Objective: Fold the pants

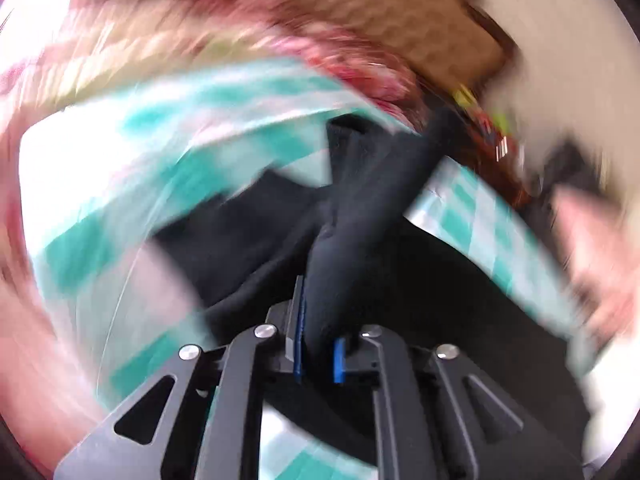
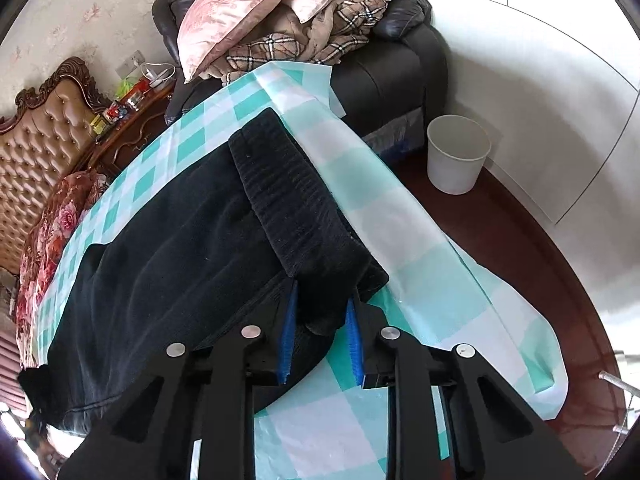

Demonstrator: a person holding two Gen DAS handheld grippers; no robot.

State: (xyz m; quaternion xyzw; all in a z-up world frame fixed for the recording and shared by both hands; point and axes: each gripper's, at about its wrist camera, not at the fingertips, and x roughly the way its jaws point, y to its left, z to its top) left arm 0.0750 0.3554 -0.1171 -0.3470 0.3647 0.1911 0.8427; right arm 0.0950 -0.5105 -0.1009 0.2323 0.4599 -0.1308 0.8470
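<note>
Black pants [image 2: 172, 232] lie spread on a teal-and-white checked cloth [image 2: 400, 216], their ribbed waistband [image 2: 292, 196] toward the cloth's right edge. My right gripper [image 2: 320, 320] has its blue-padded jaws around the waistband's near corner, with a gap still showing between them. The left wrist view is heavily motion-blurred. There my left gripper [image 1: 318, 344] is shut on a bunched fold of the black pants [image 1: 352, 232], lifted above the checked cloth [image 1: 120, 184].
A white bucket [image 2: 458, 154] stands on the dark floor at right. A black armchair [image 2: 392, 68] piled with pink pillows and a plaid blanket is behind the cloth. A tufted headboard [image 2: 44, 132], a cluttered nightstand and a floral quilt [image 2: 48, 240] are at left.
</note>
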